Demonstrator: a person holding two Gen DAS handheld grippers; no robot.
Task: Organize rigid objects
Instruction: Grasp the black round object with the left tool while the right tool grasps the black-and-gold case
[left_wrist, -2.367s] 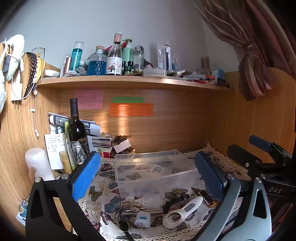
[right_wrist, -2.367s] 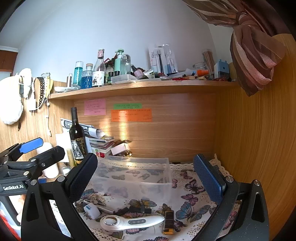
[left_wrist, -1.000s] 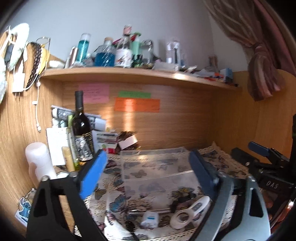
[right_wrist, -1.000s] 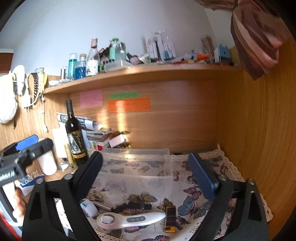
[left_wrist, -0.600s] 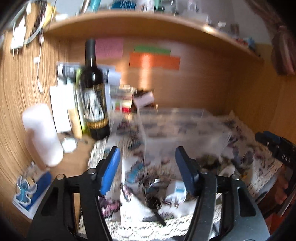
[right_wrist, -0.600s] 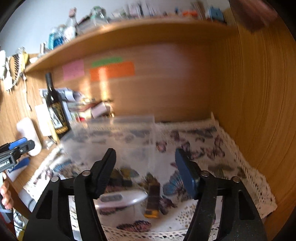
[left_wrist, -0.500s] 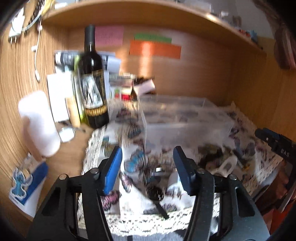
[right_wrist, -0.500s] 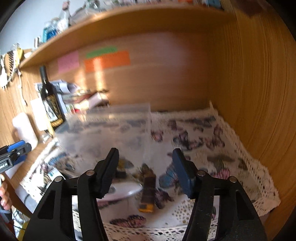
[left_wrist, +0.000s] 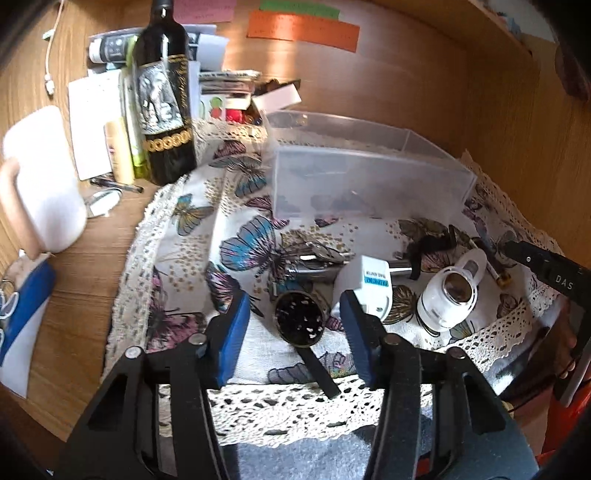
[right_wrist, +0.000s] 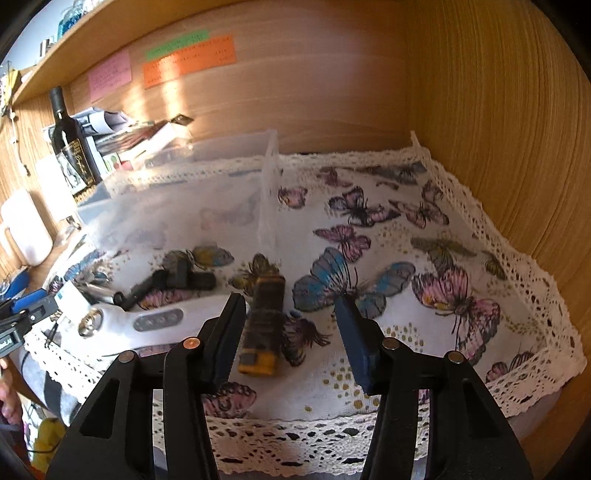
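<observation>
My left gripper (left_wrist: 295, 326) hangs low over the butterfly cloth (left_wrist: 192, 236), jaws closing. A round black disc with a black handle (left_wrist: 300, 323) lies between its blue pads, with a gap on each side. Just right of it are a white adapter box (left_wrist: 375, 286), a bunch of keys (left_wrist: 317, 258) and a white handheld device (left_wrist: 452, 291). My right gripper (right_wrist: 290, 334) is also closing, around a yellow-and-black stick (right_wrist: 264, 321). The stick lies close to the left finger (right_wrist: 225, 332), and the right pad stands apart from it. The clear plastic box (left_wrist: 369, 173) stands empty behind.
A wine bottle (left_wrist: 166, 103), papers and a white bottle (left_wrist: 40, 177) crowd the left side. Black clips (right_wrist: 181, 277) lie in front of the clear box (right_wrist: 184, 206). The wooden side wall (right_wrist: 517, 147) rises at the right, and the lace edge (right_wrist: 295, 435) hangs over the desk front.
Both grippers have dropped toward the cloth and tipped downward. Their jaws have narrowed from wide open, the left around the black disc, the right around the yellow-and-black stick.
</observation>
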